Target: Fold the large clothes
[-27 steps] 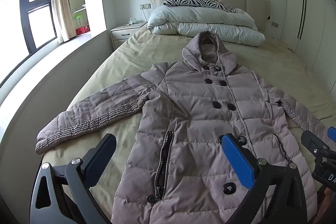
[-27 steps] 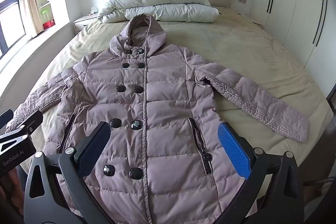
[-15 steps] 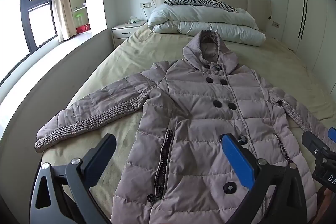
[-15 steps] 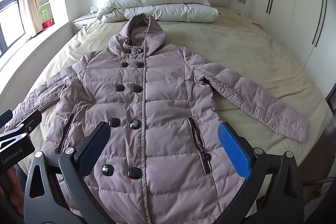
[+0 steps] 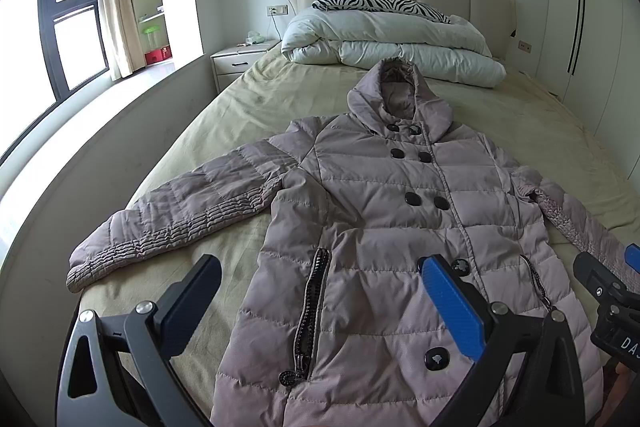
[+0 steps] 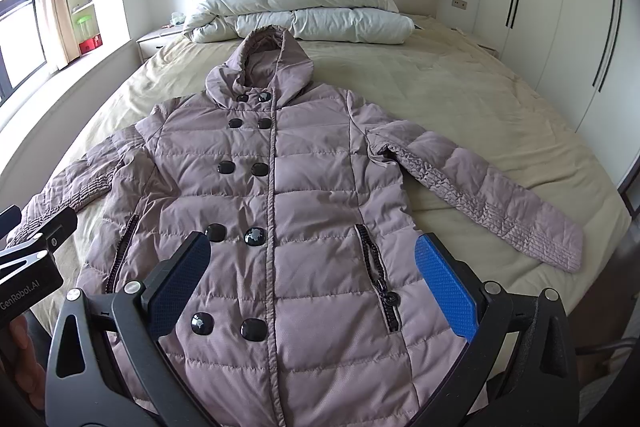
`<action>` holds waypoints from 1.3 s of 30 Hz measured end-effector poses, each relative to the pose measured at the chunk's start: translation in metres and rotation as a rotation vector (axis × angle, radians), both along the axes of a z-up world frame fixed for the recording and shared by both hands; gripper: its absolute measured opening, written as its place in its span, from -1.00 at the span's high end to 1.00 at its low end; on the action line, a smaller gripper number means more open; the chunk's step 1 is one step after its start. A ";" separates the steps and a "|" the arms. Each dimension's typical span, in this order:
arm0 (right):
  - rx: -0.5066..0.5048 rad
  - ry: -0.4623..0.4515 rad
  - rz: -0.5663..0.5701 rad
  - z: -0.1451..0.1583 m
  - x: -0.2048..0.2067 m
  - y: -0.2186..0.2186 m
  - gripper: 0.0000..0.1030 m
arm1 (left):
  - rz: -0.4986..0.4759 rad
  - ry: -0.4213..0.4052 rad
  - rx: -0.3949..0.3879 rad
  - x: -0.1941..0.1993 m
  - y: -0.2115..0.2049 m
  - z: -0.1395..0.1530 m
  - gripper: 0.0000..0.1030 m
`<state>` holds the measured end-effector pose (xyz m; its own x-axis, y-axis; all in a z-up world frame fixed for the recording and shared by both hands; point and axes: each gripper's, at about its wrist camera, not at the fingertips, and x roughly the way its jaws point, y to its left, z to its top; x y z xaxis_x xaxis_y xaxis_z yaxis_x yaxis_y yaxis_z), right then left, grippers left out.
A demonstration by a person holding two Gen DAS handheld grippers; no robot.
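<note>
Mauve quilted coat (image 5: 384, 227) lies flat on the bed (image 5: 240, 107) beneath and ahead of the wide-open, empty left claw (image 5: 320, 291), while the right view shows it spread under the equally released right claw (image 6: 312, 275), beside lettering "GenRobot.AI".
</note>
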<state>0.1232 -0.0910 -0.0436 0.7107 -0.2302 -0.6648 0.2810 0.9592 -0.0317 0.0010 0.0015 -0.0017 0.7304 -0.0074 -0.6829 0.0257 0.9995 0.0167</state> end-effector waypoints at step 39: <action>-0.005 0.001 -0.002 -0.006 0.000 -0.002 -1.00 | 0.000 0.004 0.000 0.001 0.002 -0.001 -1.00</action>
